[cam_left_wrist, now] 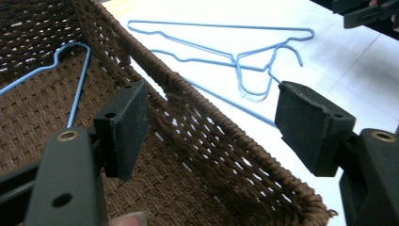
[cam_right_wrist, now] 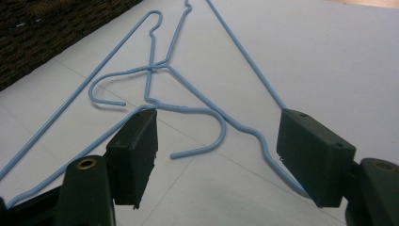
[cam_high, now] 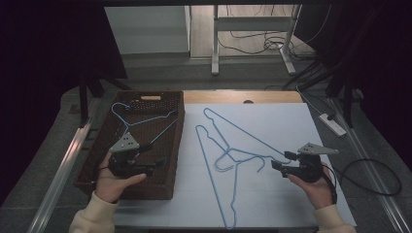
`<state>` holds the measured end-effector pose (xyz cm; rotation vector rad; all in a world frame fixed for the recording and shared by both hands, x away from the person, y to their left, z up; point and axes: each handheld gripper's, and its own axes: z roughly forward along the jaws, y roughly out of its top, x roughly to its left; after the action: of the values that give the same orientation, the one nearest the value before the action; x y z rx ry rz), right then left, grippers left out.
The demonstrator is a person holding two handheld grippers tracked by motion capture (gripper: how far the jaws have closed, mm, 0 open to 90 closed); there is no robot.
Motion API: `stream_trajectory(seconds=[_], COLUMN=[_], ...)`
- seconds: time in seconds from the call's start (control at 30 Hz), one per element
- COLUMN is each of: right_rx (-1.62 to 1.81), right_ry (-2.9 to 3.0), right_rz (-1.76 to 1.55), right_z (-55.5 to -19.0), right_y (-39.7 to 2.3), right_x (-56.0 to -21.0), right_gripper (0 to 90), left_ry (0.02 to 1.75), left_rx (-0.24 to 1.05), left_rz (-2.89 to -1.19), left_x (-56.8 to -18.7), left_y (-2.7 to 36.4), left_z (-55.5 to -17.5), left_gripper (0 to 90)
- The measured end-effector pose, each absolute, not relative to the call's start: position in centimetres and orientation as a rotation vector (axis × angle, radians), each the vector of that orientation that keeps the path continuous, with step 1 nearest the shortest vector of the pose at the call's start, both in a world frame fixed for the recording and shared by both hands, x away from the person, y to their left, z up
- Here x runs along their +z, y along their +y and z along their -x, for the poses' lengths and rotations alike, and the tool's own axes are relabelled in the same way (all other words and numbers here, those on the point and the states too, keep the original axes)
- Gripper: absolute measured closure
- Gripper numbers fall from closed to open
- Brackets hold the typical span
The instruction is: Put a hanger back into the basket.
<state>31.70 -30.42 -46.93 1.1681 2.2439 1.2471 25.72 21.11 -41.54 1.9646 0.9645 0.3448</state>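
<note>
Two blue wire hangers lie crossed on the white sheet (cam_high: 272,204). One hanger (cam_high: 243,131) runs toward the right and the other hanger (cam_high: 210,165) reaches the near edge. A third blue hanger (cam_high: 141,121) lies in the brown woven basket (cam_high: 167,191). My left gripper (cam_high: 154,166) is open over the basket's near right side, and in the left gripper view its jaws (cam_left_wrist: 214,110) straddle the basket rim (cam_left_wrist: 164,75) with nothing gripped. My right gripper (cam_high: 283,160) is open just right of the hangers' hooks. In the right gripper view a hook (cam_right_wrist: 207,113) lies between the spread jaws (cam_right_wrist: 221,141), untouched.
A bare wooden strip of table (cam_high: 243,97) shows behind the sheet. A white power strip (cam_high: 333,124) and loose cables (cam_high: 374,174) lie on the floor to the right. White desk legs (cam_high: 215,43) stand farther back. Dark curtains close both sides.
</note>
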Motion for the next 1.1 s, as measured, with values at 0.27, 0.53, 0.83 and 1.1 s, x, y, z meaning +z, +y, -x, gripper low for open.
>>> stream_trajectory(seconds=[0.27,0.53,0.83,1.1], right_rx=[1.237,1.226,1.177,1.16], right_ry=[2.254,2.262,2.32,2.356], right_rz=[-1.16,-1.151,-1.12,-1.103], right_z=[-31.7,-31.5,-31.6,-31.8], right_y=[-30.2,-29.7,-28.4,-27.5], right_x=[-46.9,-46.6,-46.7,-46.8], right_gripper=[30.4,29.2,27.4,27.1], left_ry=[0.942,0.923,0.904,0.9], left_rx=[0.35,0.337,0.326,0.312], left_rz=[-1.958,-1.976,-1.984,-1.998], left_x=[-41.2,-41.4,-41.5,-41.9], left_y=[20.9,20.3,20.0,19.6], left_z=[-25.0,-24.7,-24.5,-24.4], left_gripper=[27.1,27.1,27.2,27.3])
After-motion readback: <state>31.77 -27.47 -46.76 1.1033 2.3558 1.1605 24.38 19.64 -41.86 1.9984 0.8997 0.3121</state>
